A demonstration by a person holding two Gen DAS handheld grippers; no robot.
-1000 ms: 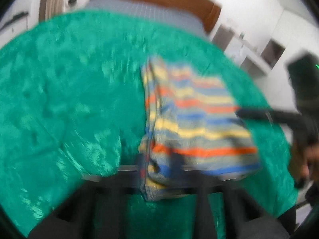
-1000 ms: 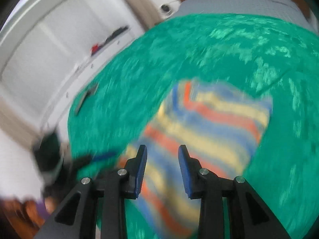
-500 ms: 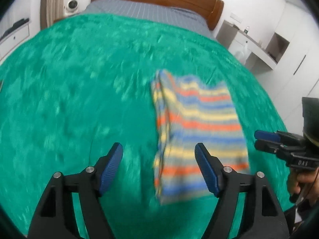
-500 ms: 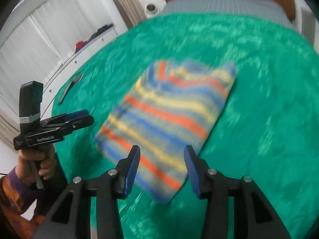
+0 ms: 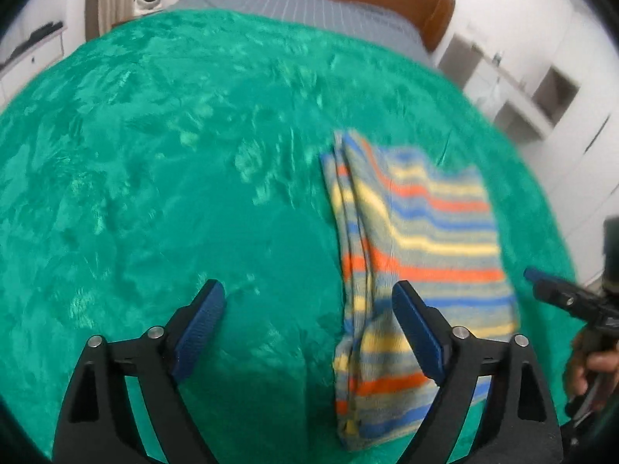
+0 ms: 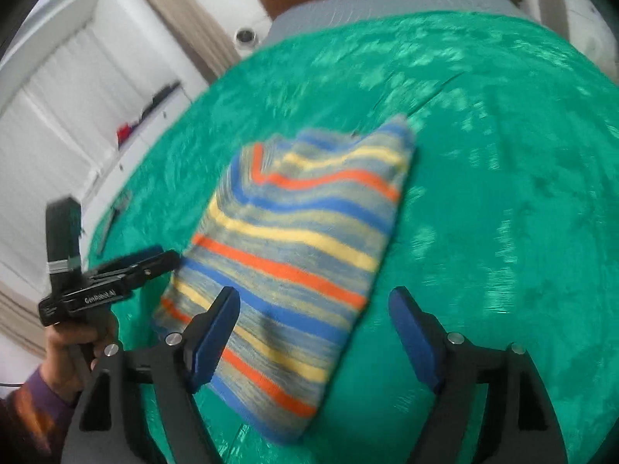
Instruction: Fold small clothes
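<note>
Striped folded garment (image 5: 421,247) lies released between both gaping hand-held grippers; only the right view shows a purple sleeve (image 6: 36,394).

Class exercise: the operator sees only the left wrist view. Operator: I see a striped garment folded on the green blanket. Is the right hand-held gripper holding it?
Observer: No. The right hand-held gripper is open, and its jaws have just been opening. The folded striped knit garment shows between them, unpinched.
Operator: And my left one, from outside?
Observer: A hand with a purple cuff grips the left hand-held gripper. Its jaws have also just been opening and hold nothing.
Operator: Anything else on the bed?
Observer: A thin dark object lies at the green plush blanket's left edge.
</note>
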